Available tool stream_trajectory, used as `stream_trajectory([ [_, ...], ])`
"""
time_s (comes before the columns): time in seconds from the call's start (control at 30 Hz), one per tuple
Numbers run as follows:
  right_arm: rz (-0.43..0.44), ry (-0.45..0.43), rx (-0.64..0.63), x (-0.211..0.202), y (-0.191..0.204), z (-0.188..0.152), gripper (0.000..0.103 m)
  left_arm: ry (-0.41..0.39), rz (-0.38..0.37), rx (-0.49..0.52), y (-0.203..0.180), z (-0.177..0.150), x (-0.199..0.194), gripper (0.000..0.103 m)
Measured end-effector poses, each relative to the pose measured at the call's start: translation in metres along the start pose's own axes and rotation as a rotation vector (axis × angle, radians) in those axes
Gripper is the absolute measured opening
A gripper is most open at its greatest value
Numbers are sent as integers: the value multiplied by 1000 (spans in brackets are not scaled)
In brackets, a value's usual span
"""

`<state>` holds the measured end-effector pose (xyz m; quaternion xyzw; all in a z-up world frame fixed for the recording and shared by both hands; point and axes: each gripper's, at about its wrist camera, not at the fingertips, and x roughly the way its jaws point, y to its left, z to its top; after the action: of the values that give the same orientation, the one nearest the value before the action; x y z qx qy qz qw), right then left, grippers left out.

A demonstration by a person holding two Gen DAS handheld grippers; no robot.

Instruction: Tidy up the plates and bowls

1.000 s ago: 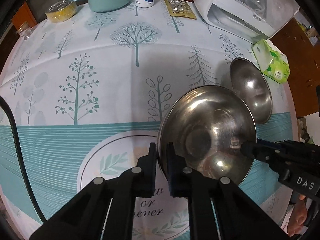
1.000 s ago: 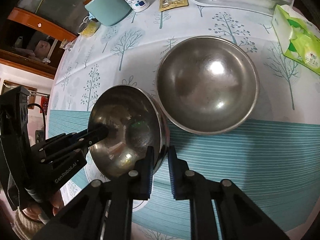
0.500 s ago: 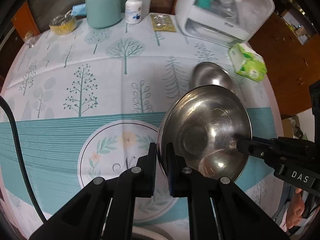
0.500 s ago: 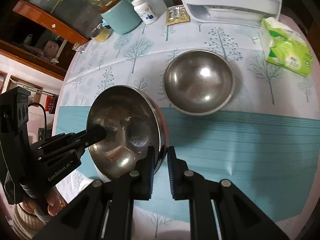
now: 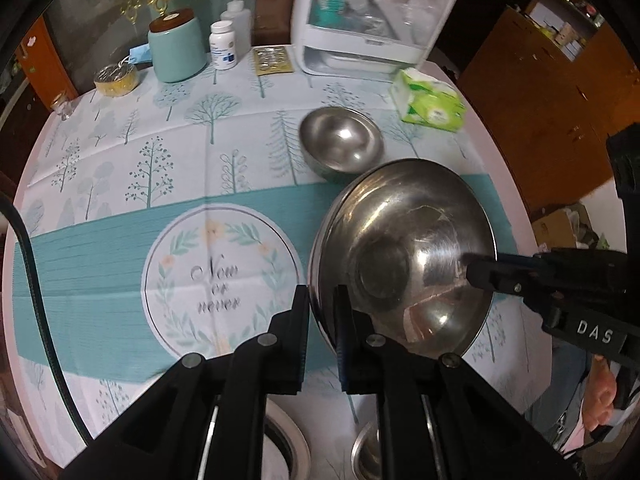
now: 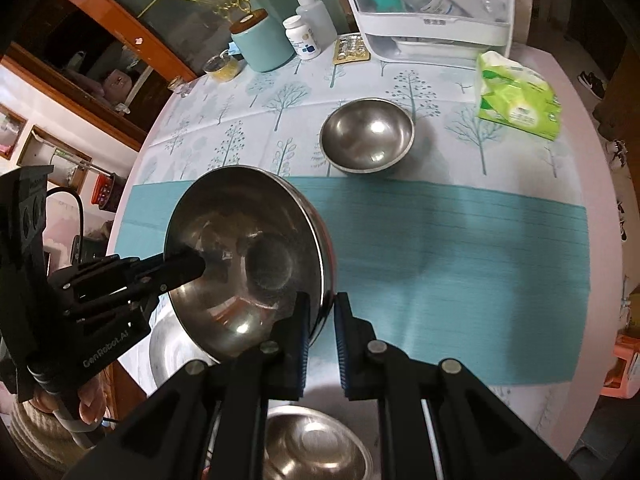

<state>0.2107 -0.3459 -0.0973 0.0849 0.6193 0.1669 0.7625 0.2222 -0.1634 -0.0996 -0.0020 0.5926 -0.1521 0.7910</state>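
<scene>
A steel bowl (image 5: 404, 256) is being held above the worktop (image 5: 100, 216) by both grippers.
Its near rim is being pinched by the left gripper (image 5: 322, 312), its opposite rim by the right gripper (image 6: 322, 316), jaws nearly closed; a second bowl (image 5: 340, 142) is sitting farther back.

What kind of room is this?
Probably a home dining or kitchen area: a round table with a tree-print tablecloth, steel bowls, a tissue pack and a white countertop appliance.
</scene>
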Motion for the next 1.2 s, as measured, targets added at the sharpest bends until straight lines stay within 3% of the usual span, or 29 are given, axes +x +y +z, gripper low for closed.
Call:
stream_trajectory([
  [0.4, -25, -1, -51, -31, 2, -75, 12, 75, -15, 42, -36, -74, -12, 10],
  [0.77, -15, 106, -25, -2, -6, -140, 12, 233, -64, -1, -42, -153, 30, 11],
  [1.2, -28, 227, 13, 30, -23, -177, 12, 309, -48, 28, -59, -185, 51, 12],
])
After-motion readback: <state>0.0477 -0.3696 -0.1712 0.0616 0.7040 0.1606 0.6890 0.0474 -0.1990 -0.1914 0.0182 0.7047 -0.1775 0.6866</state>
